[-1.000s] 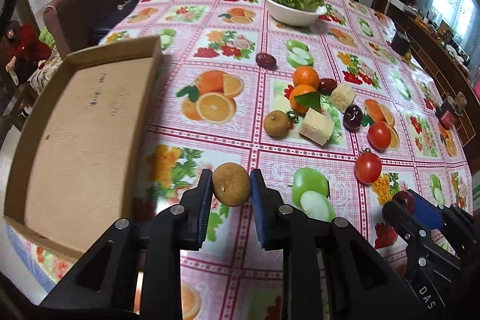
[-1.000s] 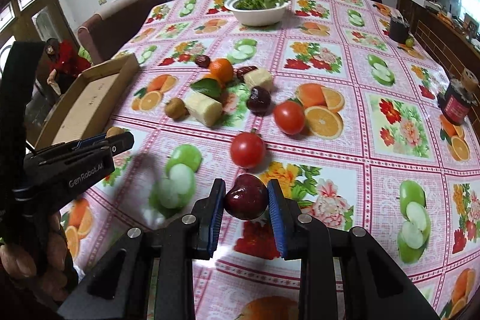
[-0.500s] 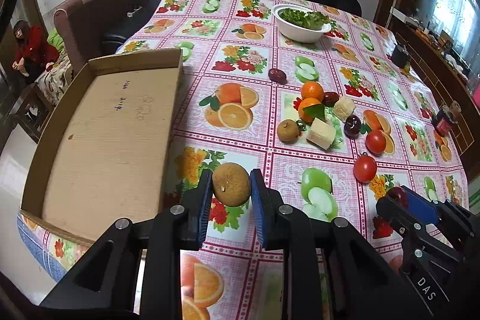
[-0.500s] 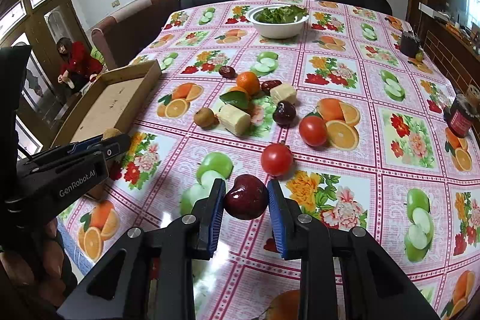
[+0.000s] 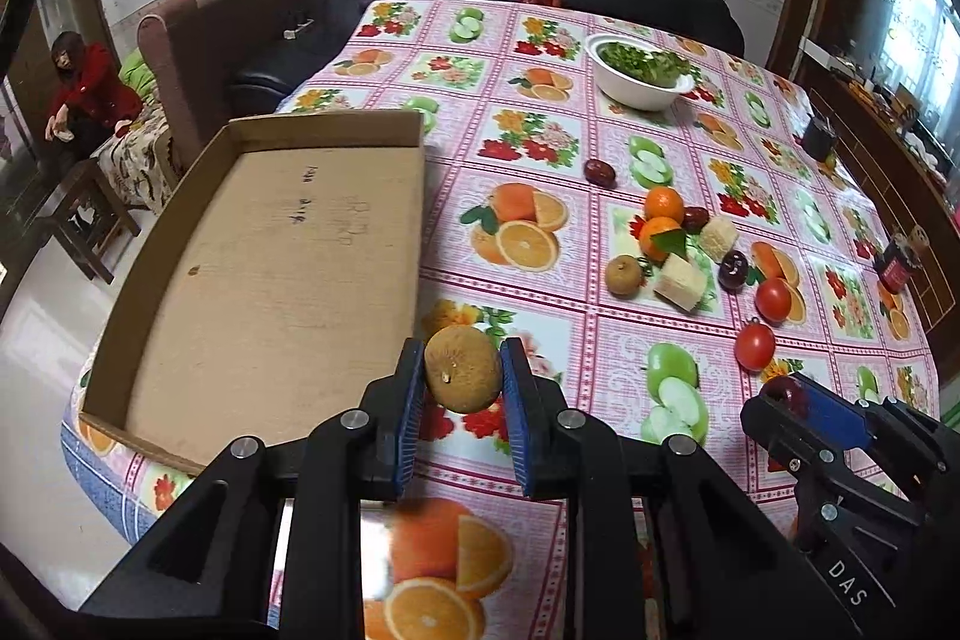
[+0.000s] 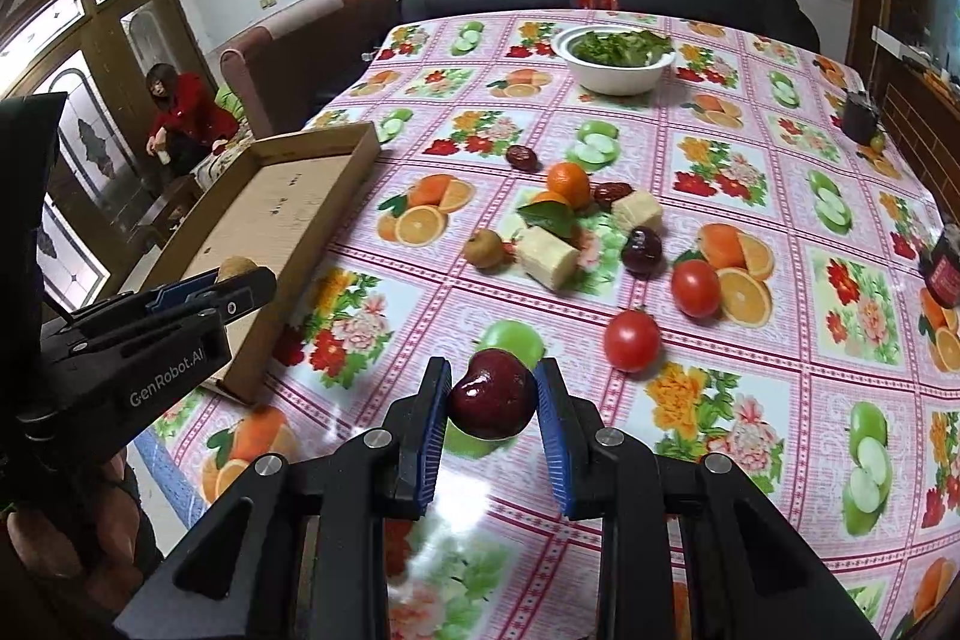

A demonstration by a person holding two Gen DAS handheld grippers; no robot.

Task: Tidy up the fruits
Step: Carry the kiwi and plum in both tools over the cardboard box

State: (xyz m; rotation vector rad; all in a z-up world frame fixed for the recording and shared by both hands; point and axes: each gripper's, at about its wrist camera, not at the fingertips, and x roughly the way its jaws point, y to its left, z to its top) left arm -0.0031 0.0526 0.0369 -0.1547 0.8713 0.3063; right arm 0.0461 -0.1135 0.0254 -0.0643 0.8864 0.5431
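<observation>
Left gripper (image 5: 462, 376) marked "GenRobot.AI" clamps brown fruit (image 5: 462, 369); right gripper (image 6: 493, 394), "DAS", clamps dark cherry (image 6: 493, 393).

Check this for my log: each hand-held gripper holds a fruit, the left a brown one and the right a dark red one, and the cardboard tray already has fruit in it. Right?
Not quite. The left hand-held gripper does hold the brown fruit and the right hand-held gripper the dark red fruit, but the cardboard tray has no fruit in it, as the left wrist view shows.
</observation>
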